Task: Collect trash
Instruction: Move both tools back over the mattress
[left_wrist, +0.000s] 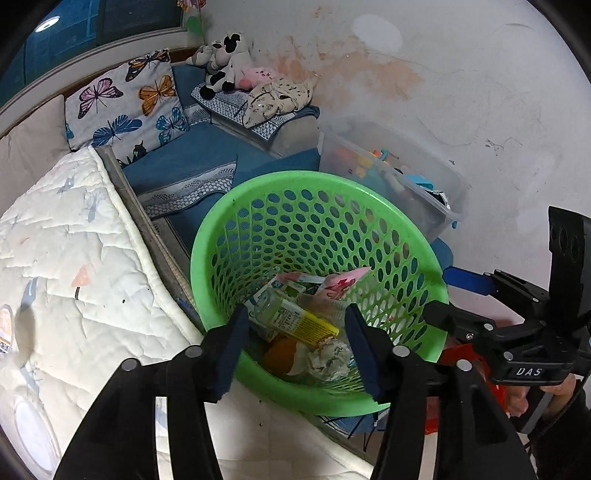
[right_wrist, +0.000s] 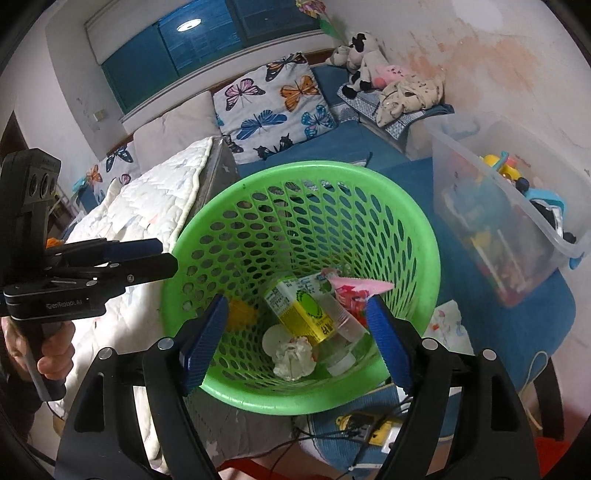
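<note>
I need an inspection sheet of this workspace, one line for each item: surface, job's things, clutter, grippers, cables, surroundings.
Surface: white quilted mattress beside blue sofa cushions.
Job's things: green basket holds a yellow-labelled bottle, a crumpled paper ball, a pink wrapper and an orange item.
Clutter: clear toy bin; plush cow.
Grippers: left gripper open, empty; right gripper open, empty; both above the basket.
Cables: black cables below the basket.
Surroundings: stained wall, butterfly pillow, window.
</note>
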